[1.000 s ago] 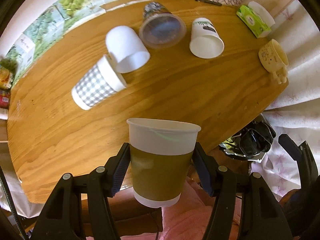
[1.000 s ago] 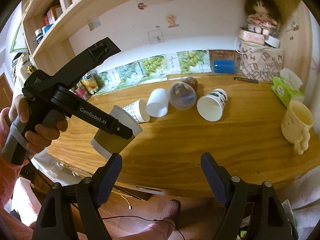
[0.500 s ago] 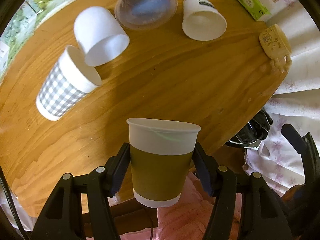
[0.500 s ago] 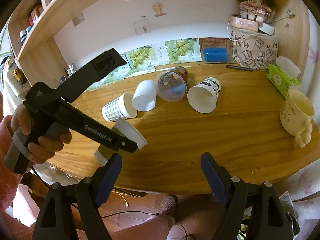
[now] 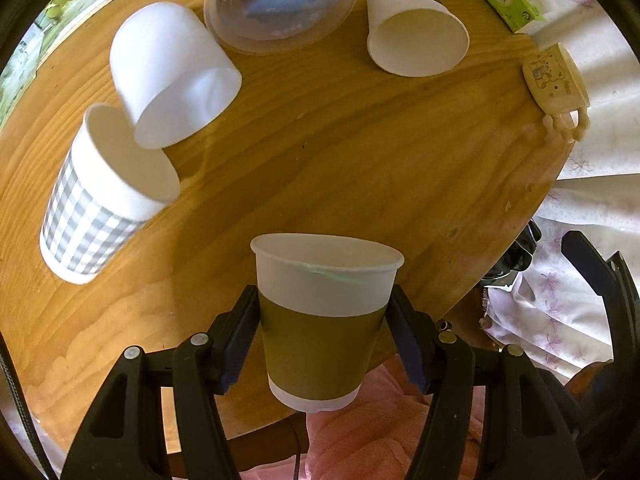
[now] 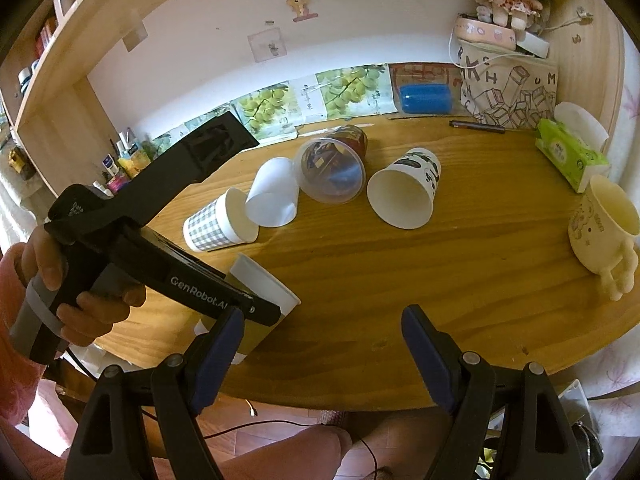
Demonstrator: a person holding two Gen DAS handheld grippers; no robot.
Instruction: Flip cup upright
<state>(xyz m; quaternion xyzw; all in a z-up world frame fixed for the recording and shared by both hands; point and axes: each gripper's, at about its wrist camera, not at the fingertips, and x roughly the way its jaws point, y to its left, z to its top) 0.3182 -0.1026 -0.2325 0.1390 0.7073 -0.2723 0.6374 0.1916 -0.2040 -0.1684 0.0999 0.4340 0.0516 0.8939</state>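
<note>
Holding brown cup [image 5: 324, 320] clamped in left fingers [image 5: 240, 332], tilted above bench [image 5: 360, 168], unplaced; right gripper [image 6: 324, 356] spread, empty.

Five cups [image 6: 402, 194], one mug [image 6: 602, 228], one tissue pack [image 6: 570, 154].

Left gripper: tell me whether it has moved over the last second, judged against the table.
Yes. The left gripper with the olive cup has come forward over the table, toward the checked cup.
</note>
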